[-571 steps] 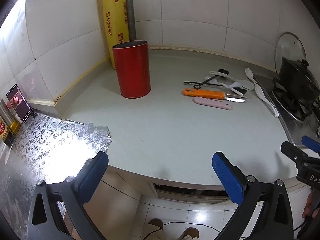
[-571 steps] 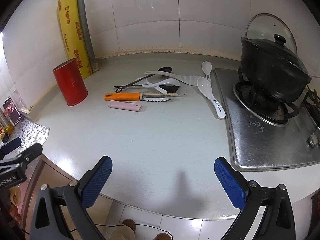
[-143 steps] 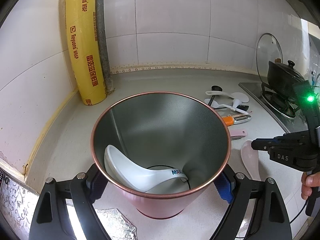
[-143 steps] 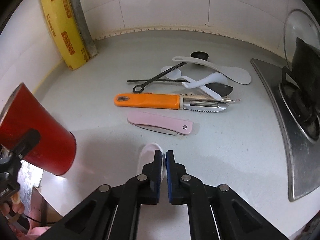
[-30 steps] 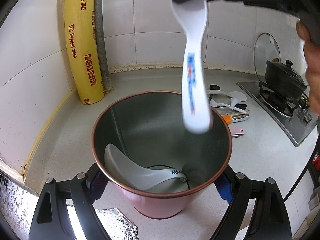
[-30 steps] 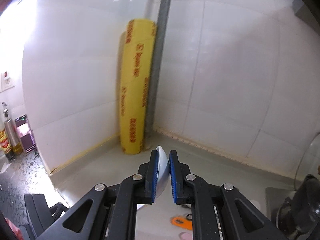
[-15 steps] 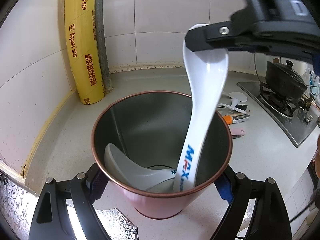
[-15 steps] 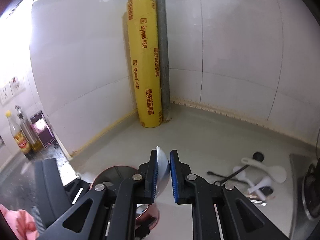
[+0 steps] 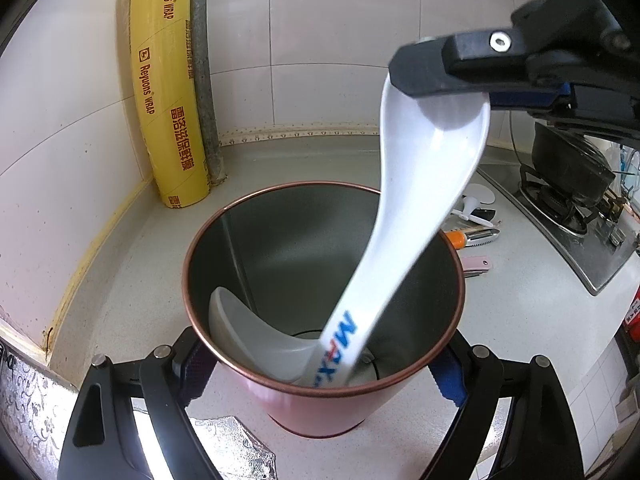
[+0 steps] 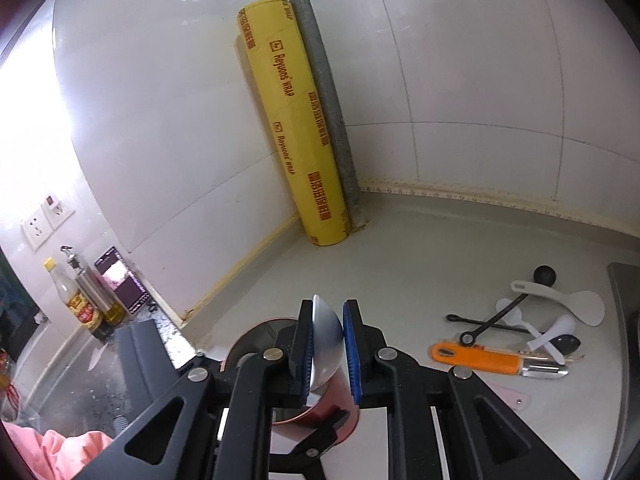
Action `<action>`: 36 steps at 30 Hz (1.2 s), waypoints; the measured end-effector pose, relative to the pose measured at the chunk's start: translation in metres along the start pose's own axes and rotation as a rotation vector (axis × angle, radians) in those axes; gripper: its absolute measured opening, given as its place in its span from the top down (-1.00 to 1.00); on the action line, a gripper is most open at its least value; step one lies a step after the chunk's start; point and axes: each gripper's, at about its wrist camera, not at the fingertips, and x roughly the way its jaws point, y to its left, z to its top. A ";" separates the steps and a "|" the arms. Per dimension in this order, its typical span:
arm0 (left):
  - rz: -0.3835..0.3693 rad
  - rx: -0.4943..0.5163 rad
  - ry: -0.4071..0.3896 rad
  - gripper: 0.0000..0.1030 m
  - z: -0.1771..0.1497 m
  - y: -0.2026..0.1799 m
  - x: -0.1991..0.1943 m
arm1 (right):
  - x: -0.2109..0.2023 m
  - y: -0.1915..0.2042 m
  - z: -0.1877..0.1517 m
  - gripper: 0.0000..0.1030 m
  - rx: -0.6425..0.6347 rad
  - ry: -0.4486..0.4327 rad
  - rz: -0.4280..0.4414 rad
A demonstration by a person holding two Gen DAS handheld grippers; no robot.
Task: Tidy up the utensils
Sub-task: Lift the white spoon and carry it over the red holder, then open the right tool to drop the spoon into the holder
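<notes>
My left gripper (image 9: 320, 376) is shut on the red metal holder (image 9: 320, 412) and holds it tilted, its mouth facing the camera. One white spoon (image 9: 248, 332) lies inside it. My right gripper (image 10: 326, 346) is shut on the bowl of a second white spoon (image 9: 404, 216), seen between its pads in the right wrist view (image 10: 326, 340). That spoon hangs handle-down with its handle tip inside the holder. Several utensils lie on the counter at right: an orange-handled peeler (image 10: 496, 360), a pink folding knife (image 10: 512, 398), white spoons (image 10: 560, 304) and a black utensil (image 10: 500, 316).
A yellow wrap roll (image 10: 296, 128) and grey pipe (image 10: 324, 100) stand in the wall corner. A stove with a black pot (image 9: 568, 164) is at the right. Bottles (image 10: 84, 304) stand on the lower ledge at left. The counter's front edge is just below the holder.
The right gripper has lowered the second spoon further, so its handle now reaches deep into the holder. The holder has stayed in place in the left gripper.
</notes>
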 end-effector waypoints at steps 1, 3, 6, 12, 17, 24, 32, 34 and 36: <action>0.000 0.000 0.000 -0.74 0.000 0.000 0.000 | -0.001 0.000 0.000 0.66 0.001 -0.003 0.008; 0.000 0.000 0.000 -0.74 0.000 0.000 0.000 | -0.003 0.001 0.000 0.63 0.005 -0.001 0.025; -0.002 0.001 -0.001 -0.74 0.000 0.001 0.000 | -0.003 0.004 -0.002 0.57 0.007 0.012 0.060; -0.001 0.003 0.001 -0.75 -0.001 0.001 0.000 | -0.005 0.005 -0.002 0.55 0.019 0.009 0.088; -0.001 -0.001 0.001 -0.75 -0.003 0.002 -0.001 | -0.012 0.000 0.000 0.55 0.032 -0.005 0.081; 0.002 -0.004 0.003 -0.75 -0.001 0.003 -0.001 | -0.018 -0.011 -0.001 0.55 0.043 -0.018 0.018; 0.006 -0.008 0.008 -0.75 0.000 0.003 0.000 | -0.010 -0.055 -0.026 0.56 0.110 0.082 -0.242; 0.008 -0.010 0.012 -0.75 0.000 0.003 0.000 | -0.007 -0.075 -0.038 0.56 0.166 0.137 -0.305; 0.012 -0.013 0.017 -0.75 0.000 0.003 0.000 | -0.007 -0.092 -0.048 0.56 0.223 0.171 -0.343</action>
